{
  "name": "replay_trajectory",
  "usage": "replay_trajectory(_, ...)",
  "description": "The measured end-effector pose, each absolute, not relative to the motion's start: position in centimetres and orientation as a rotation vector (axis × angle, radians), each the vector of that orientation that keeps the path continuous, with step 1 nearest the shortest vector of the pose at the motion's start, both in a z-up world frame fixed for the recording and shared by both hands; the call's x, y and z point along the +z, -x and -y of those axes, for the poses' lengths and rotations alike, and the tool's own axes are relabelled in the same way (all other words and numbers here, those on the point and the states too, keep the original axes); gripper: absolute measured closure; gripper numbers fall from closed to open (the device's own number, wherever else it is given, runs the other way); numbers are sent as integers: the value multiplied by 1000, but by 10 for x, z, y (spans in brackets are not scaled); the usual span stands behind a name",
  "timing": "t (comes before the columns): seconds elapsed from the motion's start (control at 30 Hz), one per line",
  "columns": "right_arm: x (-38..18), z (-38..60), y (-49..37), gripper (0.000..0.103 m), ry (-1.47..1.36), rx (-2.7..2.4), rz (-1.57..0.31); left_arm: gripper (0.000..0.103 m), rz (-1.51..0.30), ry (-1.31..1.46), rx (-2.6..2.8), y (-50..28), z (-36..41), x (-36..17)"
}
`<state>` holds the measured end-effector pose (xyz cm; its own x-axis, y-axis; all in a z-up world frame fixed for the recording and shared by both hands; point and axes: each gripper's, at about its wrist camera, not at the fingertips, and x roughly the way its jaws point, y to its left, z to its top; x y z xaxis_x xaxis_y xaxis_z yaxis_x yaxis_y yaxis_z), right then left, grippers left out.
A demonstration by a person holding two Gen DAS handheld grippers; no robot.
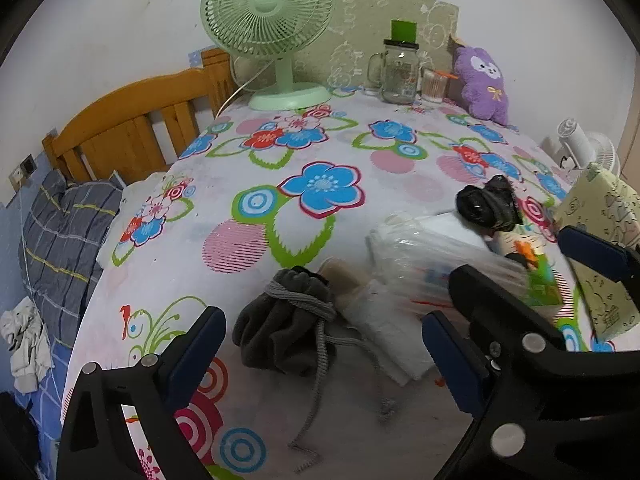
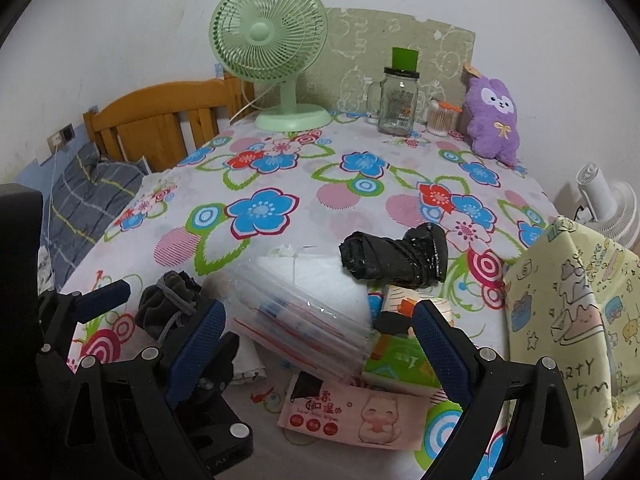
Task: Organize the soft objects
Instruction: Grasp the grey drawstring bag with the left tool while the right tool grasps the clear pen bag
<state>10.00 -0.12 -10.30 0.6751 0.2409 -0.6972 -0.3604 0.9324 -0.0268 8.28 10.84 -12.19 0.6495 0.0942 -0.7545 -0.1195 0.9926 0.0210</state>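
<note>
The left gripper [image 1: 324,344] hangs spread wide and empty around the dark grey drawstring fabric pouch [image 1: 286,322], apparently lined up to take it; the pouch slumps on the flowered tablecloth [image 1: 256,152], just left of the clear plastic-wrapped tissue pack [image 2: 304,312]; the right gripper [image 2: 318,338] is likewise agape, holding nothing, framing that pack; the rolled black plastic bag [image 2: 394,258] lies beyond, near the pale yellow cartoon-printed bag [image 2: 568,320], probably the destination.

White wall [image 2: 120,20] behind a wooden headboard [image 2: 160,120] and floral-clothed table [image 2: 320,184].
</note>
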Motion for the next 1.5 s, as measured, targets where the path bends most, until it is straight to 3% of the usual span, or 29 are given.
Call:
replay_trajectory(0.43,-122,-12,-121,10,160,361,-831,8,-881,89,113,-97,-125,-139)
replay_trajectory(0.6,-132,-15,-130,24,135,371,-879,11,-890,114,93,-98,-130,-142)
replay_trajectory(0.77,-136,-17,-133,53,130,374,-896,21,-888,122,70,-97,-128,-142)
replay_trajectory(0.97,-134,-17,-132,71,126,384,-898,34,-886,122,60,-97,-126,-140)
replay_trajectory(1.07,-133,-17,-130,78,128,383,-893,41,-884,120,55,-96,-124,-138)
replay_trajectory(1.33,-128,-15,-126,82,134,379,-876,59,-858,94,63,-92,-119,-131)
replay_trajectory(1.5,-121,-10,-122,83,126,378,-860,61,-848,94,52,-91,-113,-125)
